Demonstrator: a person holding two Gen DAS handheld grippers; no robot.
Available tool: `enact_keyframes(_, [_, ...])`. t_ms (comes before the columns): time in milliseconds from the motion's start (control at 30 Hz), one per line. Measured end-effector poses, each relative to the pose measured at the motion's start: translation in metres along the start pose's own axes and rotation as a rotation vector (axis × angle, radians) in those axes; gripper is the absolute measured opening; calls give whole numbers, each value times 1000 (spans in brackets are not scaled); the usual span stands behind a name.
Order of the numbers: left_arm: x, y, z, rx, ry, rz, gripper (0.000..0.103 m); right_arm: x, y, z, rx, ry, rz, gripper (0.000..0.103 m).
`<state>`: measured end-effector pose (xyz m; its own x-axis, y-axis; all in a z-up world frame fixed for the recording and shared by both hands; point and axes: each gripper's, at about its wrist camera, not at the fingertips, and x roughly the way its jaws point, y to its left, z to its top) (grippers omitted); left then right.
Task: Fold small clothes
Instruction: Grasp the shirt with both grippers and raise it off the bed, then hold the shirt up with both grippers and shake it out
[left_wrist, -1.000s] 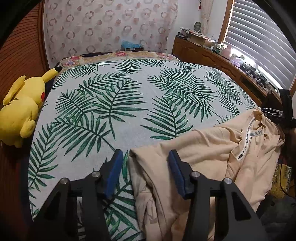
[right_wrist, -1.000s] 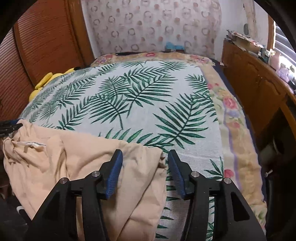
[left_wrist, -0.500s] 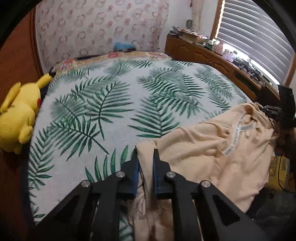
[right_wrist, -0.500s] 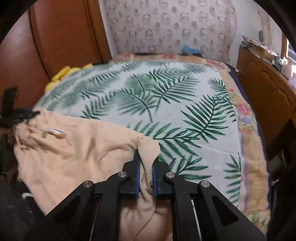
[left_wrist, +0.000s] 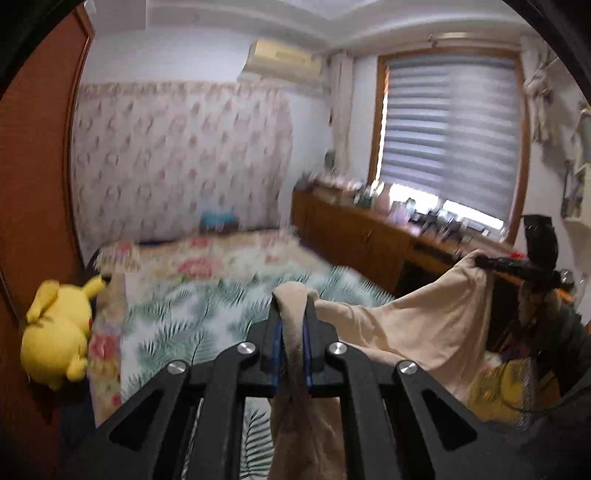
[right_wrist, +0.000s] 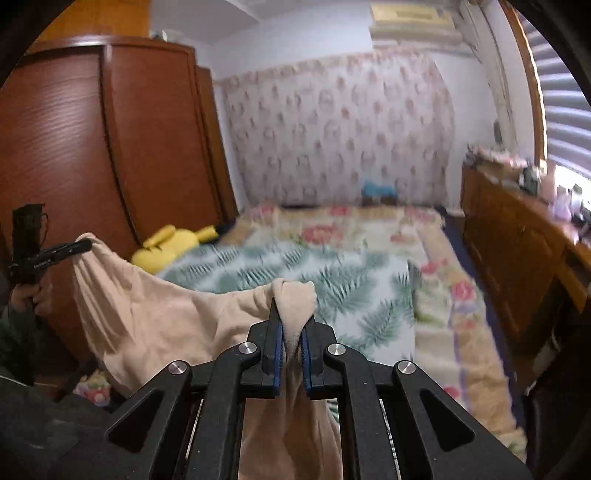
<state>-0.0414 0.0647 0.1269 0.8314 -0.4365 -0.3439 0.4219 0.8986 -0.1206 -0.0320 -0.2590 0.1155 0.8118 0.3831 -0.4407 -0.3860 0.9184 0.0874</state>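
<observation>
A beige garment (left_wrist: 424, 317) hangs in the air above the palm-leaf bed cover (left_wrist: 184, 317), stretched between both grippers. My left gripper (left_wrist: 293, 306) is shut on one bunched corner, and cloth droops down between its fingers. In the same view my right gripper (left_wrist: 480, 262) pinches the far corner at the right. In the right wrist view my right gripper (right_wrist: 291, 310) is shut on its corner of the garment (right_wrist: 147, 306). There my left gripper (right_wrist: 86, 244) holds the other end at the left, with a hand (right_wrist: 33, 295) on its handle.
A yellow plush toy (left_wrist: 55, 332) lies at the bed's left edge against a wooden wardrobe (right_wrist: 92, 166). A cluttered wooden sideboard (left_wrist: 362, 236) runs along the right under window blinds (left_wrist: 450, 122). A blue item (left_wrist: 216, 221) sits at the bed's head.
Both grippers closed on the garment's corners, then rose and tilted upward. The garment came up off the bed and now hangs spread between them.
</observation>
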Motion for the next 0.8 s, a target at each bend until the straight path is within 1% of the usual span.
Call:
enact_keyframes(100, [-26,-11,24,35,-58,-4,6,-35,14,26,-39,-63,5,5])
enact_keyframes(200, [-49,-17,44,64,-115,6,6,-67,25,48,-55,-129,-16,5])
enact_keyframes(300, [-69,-16,69,88,-174,30,6,-96,35,69,-90,-206,-46,5])
enact_keyframes(333, [-75,-15,76,92,-188,32,6,-108,40,80,-105,-238,-43,5])
enact_keyframes(467, [-104,-10,116,105,-279,47,6,-139,55,118,-172,-318,-89,5])
enact_keyframes(567, [-130,-10,138,129,-350,77,6,-163,65,145,-226,-380,-110,5])
enact_keyframes(633, [-148,-8,152,149,-395,107,6,-177,73,161,-261,-417,-127,5])
enact_keyframes(733, [-163,3,166,153,-437,139,6,-189,76,180,-286,-450,-143,5])
enact_keyframes(800, [-168,12,171,143,-446,134,6,-189,79,190,-310,-451,-149,5])
